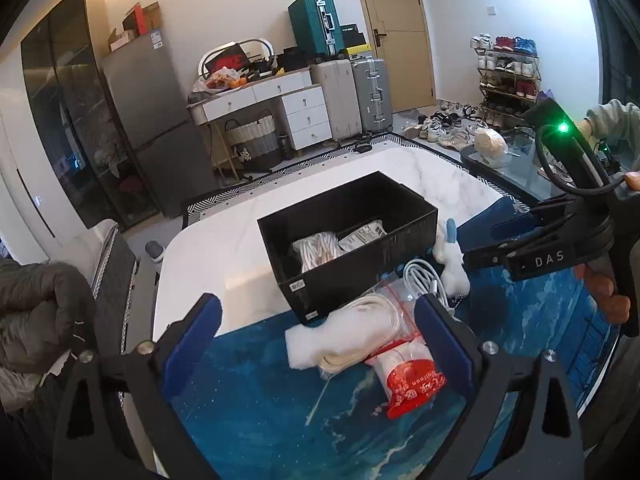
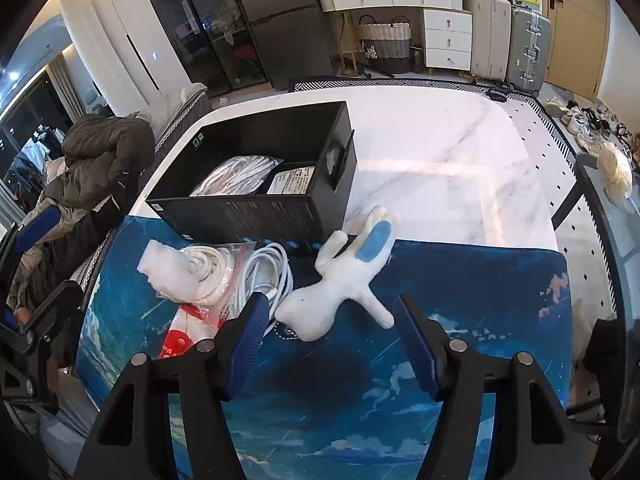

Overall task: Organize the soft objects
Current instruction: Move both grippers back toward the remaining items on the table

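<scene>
Mid-sort; black box (image 2: 256, 184) partly filled; right claw (image 2: 328, 320) apart, empty, near plush rabbit (image 2: 340, 280); left claw (image 1: 318, 336) apart over bagged rope (image 1: 360, 332); next: straddle rabbit, close, lift into box.

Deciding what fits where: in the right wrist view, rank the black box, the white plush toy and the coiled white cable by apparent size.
1. black box, clearly largest.
2. white plush toy.
3. coiled white cable: smallest, though partly hidden behind the right gripper.

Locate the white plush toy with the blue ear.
In the right wrist view the white plush toy lies on the blue mat, just right of the coiled white cable and in front of the black box.
</scene>
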A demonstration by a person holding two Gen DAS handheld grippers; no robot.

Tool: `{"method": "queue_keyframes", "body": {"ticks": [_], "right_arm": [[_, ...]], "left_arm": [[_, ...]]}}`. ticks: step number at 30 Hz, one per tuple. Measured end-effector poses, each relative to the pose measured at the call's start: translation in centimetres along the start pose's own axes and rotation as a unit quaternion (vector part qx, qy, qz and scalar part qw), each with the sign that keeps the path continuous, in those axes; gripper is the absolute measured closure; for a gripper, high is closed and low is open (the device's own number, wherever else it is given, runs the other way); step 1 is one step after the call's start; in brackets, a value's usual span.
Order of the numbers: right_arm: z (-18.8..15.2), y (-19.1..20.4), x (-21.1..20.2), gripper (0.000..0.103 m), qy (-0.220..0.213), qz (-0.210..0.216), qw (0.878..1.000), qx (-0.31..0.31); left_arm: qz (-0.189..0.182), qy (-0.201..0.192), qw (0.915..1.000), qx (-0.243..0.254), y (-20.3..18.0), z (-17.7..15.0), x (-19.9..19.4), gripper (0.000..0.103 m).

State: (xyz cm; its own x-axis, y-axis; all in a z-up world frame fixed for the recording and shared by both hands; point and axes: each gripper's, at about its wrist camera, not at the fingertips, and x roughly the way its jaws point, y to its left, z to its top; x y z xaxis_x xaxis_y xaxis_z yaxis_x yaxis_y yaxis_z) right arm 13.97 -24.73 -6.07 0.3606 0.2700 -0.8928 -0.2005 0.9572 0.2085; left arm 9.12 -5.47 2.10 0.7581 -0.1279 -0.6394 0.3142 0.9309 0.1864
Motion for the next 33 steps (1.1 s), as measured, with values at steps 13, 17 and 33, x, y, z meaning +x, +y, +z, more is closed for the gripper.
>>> {"method": "queue_keyframes", "body": {"ticks": [13,17,33], "right_arm": [[0.0,1.1,1.6,0.037,0.014,-0.003,1.0,-0.008],[0.7,0.9,2.2,0.037,0.018,-0.003,1.0,0.001],[3.6,0.7,6.9,0.037,0.045,-0.041,0.998,0.013]], "left_arm": [[-0.014,0.006,0.9999,0.002,0.5,-0.6,0.4,0.005],[-0.029,0.03,0.9991,0.005,0.2,-0.7,1.9,0.005],[-0.075,0.127,0.989,-0.012,0.2,-1.3,9.8,0.01]]}}
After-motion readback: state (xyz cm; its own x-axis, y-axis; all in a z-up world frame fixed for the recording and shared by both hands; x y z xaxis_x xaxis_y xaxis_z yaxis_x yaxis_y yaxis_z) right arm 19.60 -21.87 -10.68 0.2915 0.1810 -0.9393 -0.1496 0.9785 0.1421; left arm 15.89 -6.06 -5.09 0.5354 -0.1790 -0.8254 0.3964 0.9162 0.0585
